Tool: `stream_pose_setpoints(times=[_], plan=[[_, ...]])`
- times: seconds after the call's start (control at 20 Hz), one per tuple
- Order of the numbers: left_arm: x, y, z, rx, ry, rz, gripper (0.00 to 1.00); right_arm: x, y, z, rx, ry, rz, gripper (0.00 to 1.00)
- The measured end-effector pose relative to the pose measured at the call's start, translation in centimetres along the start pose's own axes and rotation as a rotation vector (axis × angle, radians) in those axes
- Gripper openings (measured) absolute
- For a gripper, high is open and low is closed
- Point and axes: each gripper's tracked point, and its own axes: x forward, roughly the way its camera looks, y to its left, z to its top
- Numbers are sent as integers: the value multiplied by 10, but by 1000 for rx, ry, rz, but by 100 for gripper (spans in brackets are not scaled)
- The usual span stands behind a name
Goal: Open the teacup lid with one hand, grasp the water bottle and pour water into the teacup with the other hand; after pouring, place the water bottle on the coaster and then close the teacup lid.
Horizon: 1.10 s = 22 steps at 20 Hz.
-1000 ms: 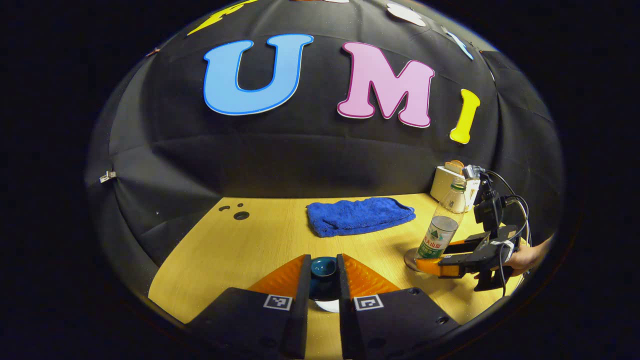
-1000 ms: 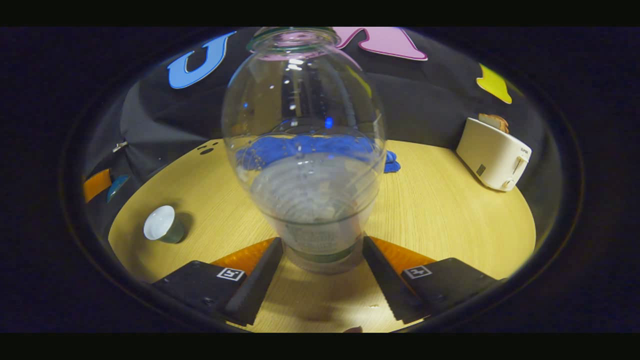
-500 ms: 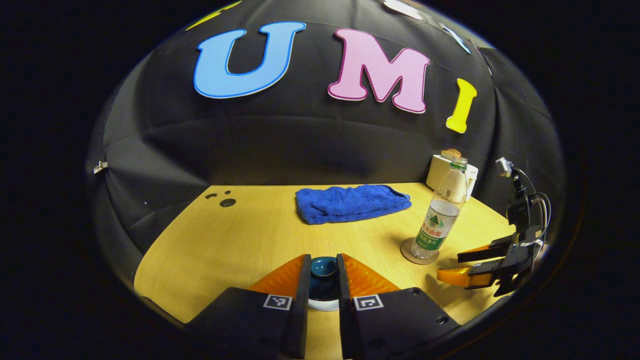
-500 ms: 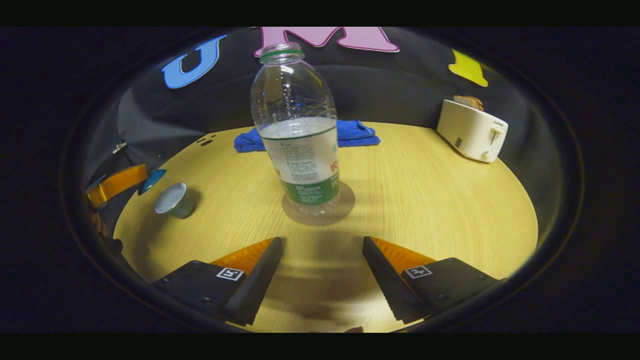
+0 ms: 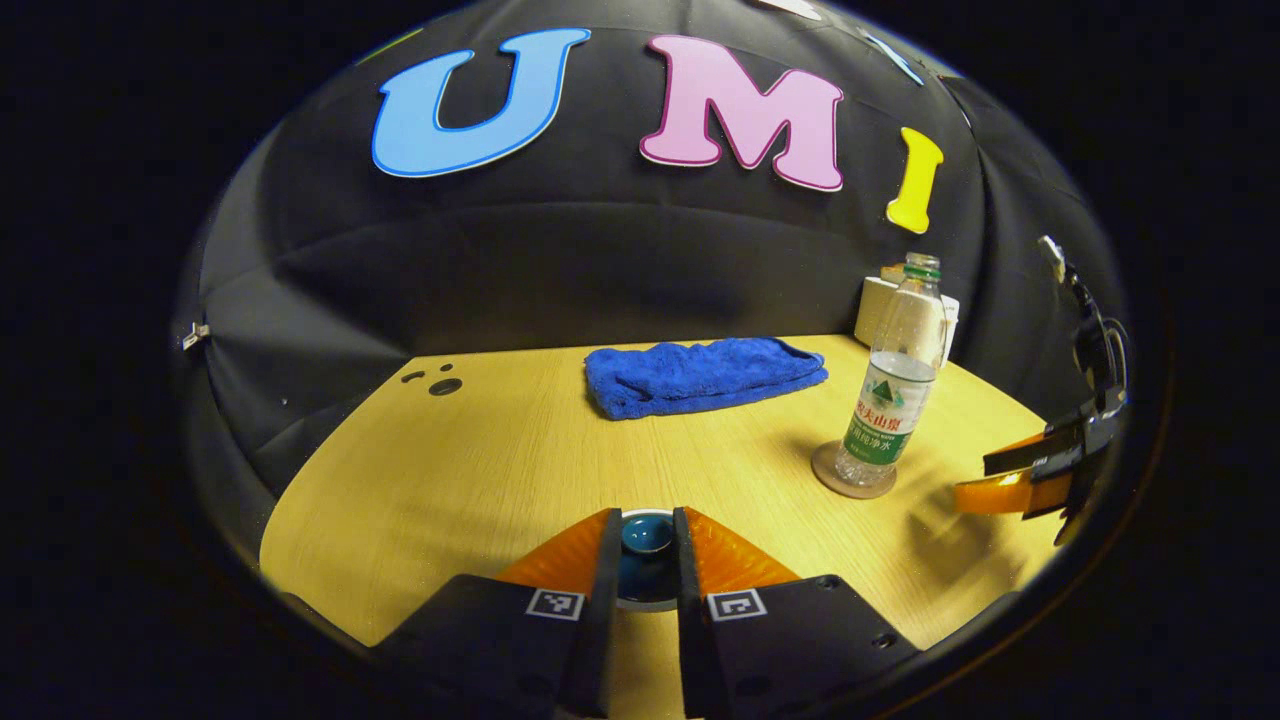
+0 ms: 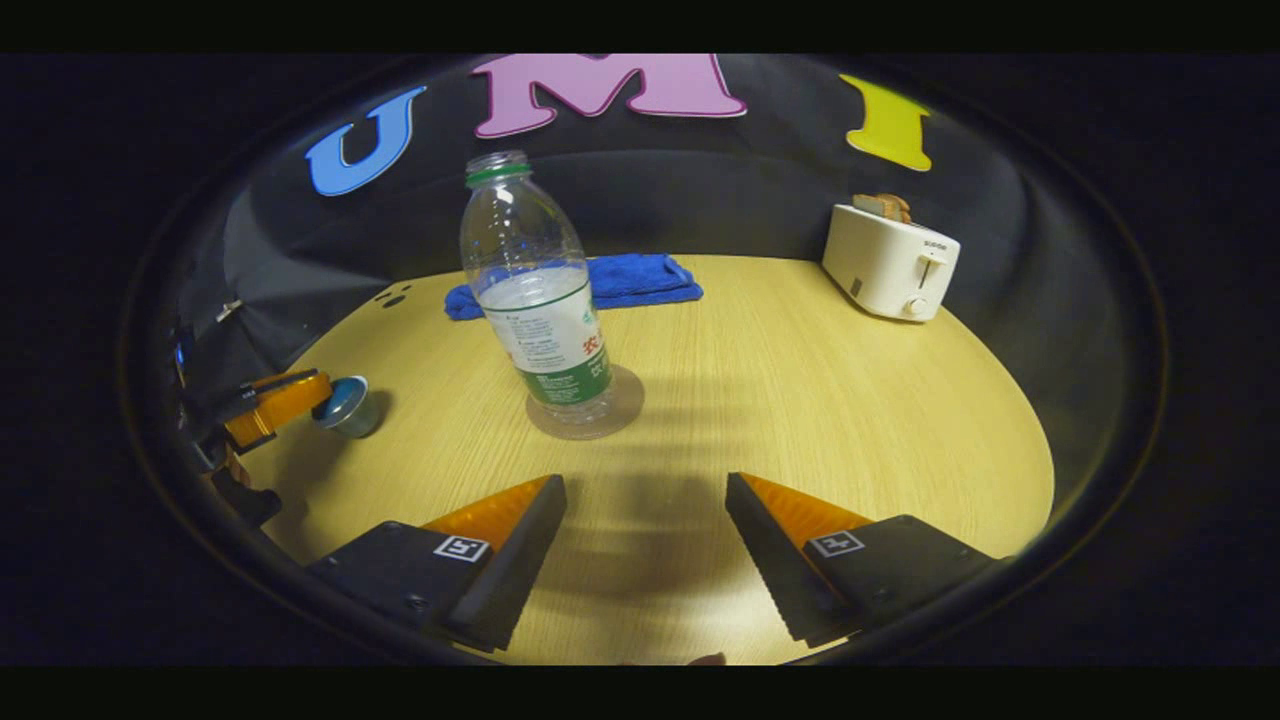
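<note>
Teacup lid [image 5: 646, 535] is one small round piece, dark blue and glossy with a shallow hollow on top, and in the left gripper view it sits between the two fingers of the left claw [image 5: 646, 560], which press on it from both sides, low over the tabletop [image 5: 480, 470] of pale wood. One clear plastic water bottle [image 5: 890, 400], without cap and partly full, stands upright on one round flat coaster [image 5: 853, 484] to the right. One blue towel [image 5: 700, 375], soft and folded, lies near the back wall. The right claw [image 5: 1010, 480] is at the far right edge, apart from the bottle.

In the right gripper view the right claw [image 6: 645, 520] is spread wide with nothing between its fingers. The bottle [image 6: 535, 300] on its coaster [image 6: 620, 405] stands ahead of it, not touched. This view gives also one white boxy toaster [image 6: 890, 262] with bread in its slot. At the left, one teacup [image 6: 347, 405] stands on the tabletop with the left claw [image 6: 300, 395] at its top; I cannot tell whether the lid already rests on the cup.
</note>
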Motion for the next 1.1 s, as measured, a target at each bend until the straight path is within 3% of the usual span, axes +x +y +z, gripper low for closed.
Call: stream_pose_setpoints(times=[0.15, 0.2, 0.35, 0.4, 0.45, 0.6, 0.75, 1.1], plan=[[-1, -4, -3, -3, 12, -8, 40, -2, -3, 1, 6, -2, -5, 99], [-1, -4, -3, 5, 12, -10, 35, -3, -4, 0, 5, -1, -4, 99], [-6, -6, -3, 17, 19, -16, 61, -5, -2, 0, 2, -1, 0, 99], [-8, -5, -2, 20, 17, -14, 61, -6, 0, 1, 1, -3, 4, 99], [-13, -5, 1, 22, 13, -13, 74, -8, 1, 1, 1, -5, 7, 99], [-31, -3, 15, 18, -8, -12, 92, -16, 3, 5, 2, -17, 15, 99], [-52, 1, 42, 6, -55, -7, 95, -33, 5, 19, 9, -56, 19, 99], [-92, 2, 132, -38, -203, -22, 95, -99, 0, 106, -35, -299, -9, 99]])
